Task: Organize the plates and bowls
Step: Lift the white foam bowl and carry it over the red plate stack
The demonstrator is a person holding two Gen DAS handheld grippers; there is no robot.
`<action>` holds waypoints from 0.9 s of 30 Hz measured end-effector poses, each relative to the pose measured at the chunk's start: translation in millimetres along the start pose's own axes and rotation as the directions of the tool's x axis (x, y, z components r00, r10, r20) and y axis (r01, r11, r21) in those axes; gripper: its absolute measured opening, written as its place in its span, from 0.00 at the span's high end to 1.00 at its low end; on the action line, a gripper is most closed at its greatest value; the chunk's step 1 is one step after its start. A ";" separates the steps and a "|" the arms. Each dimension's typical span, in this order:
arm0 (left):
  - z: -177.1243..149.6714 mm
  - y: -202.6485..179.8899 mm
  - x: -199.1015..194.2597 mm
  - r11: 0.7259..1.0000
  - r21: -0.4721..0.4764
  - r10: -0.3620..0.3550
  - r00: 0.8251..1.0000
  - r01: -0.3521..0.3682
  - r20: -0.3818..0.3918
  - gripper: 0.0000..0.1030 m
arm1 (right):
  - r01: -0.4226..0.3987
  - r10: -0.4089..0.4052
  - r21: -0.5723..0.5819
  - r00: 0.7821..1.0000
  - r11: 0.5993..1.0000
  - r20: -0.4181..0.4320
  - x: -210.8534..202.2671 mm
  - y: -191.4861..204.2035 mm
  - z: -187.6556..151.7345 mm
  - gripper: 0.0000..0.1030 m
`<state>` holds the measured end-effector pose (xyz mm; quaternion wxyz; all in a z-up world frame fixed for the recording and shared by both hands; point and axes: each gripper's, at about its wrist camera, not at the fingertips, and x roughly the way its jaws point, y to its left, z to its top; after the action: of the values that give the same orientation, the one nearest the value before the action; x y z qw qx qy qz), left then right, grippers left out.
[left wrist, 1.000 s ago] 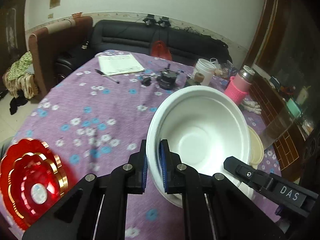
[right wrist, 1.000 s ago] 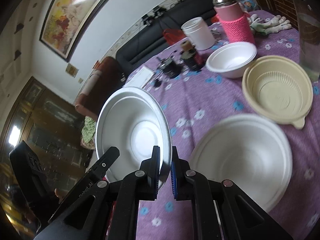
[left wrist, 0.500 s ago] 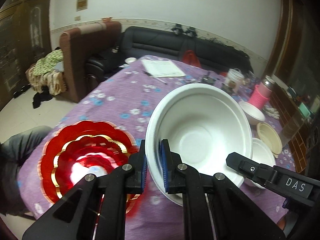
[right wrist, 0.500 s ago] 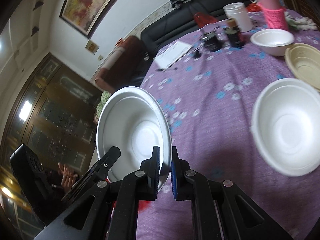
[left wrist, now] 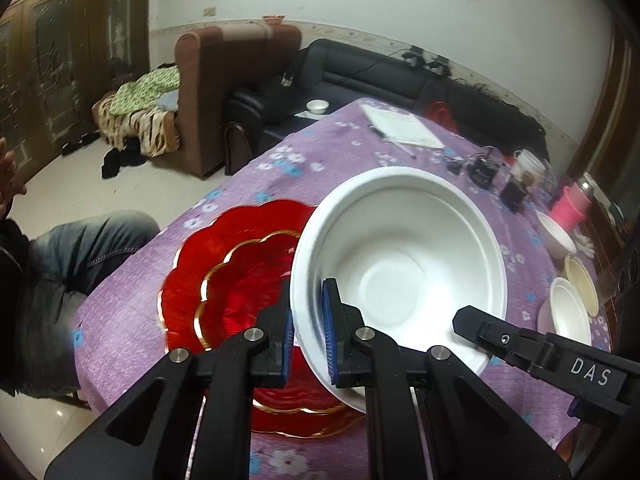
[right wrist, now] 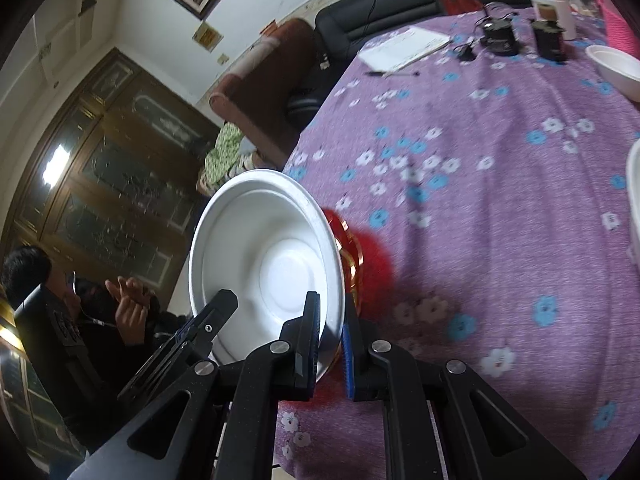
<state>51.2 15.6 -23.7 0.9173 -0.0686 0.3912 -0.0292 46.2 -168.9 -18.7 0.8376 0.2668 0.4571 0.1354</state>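
My left gripper [left wrist: 308,332] is shut on the rim of a large white foam bowl [left wrist: 400,264], held tilted above the stacked red plates with gold rims [left wrist: 224,288] on the purple floral tablecloth. My right gripper [right wrist: 330,346] is shut on the rim of a white plate-like bowl [right wrist: 264,264], held over the table's left edge, with the red plates [right wrist: 356,256] just behind it. More bowls sit at the far right: a white one [left wrist: 568,312], a beige one [left wrist: 582,284] and a small white one [left wrist: 556,236].
A notebook [left wrist: 402,130], pen, small black devices [left wrist: 484,168], a white cup [left wrist: 528,168] and a pink-sleeved bottle [left wrist: 570,204] stand at the table's far side. A seated person [left wrist: 48,264] is at the left edge. Sofas stand behind the table.
Both grippers have swung left with their bowls, toward the red plates. The red plates now lie right under the left bowl; the other bowls have slid to the right edge.
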 end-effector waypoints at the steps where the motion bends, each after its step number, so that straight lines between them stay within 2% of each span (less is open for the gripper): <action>1: -0.7 4.1 1.8 1.000 -0.006 0.004 1.000 -0.004 -0.002 0.89 | 0.001 -0.001 -0.003 1.000 1.000 -0.005 3.4 1.1 -0.2 0.91; 18: -6.3 31.3 30.0 0.998 -0.035 0.047 0.997 -0.049 -0.059 0.89 | 0.016 -0.016 0.000 0.997 1.000 -0.075 50.5 7.9 -4.4 0.91; 27: -8.6 38.5 48.7 0.996 -0.038 0.076 0.992 -0.080 -0.099 0.87 | 0.052 -0.055 -0.042 0.996 0.998 -0.070 71.4 11.3 -1.8 0.91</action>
<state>78.7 47.5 -70.1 0.8958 -0.0708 0.4386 0.0116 83.8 -125.5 -62.6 0.8293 0.2325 0.4909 0.1316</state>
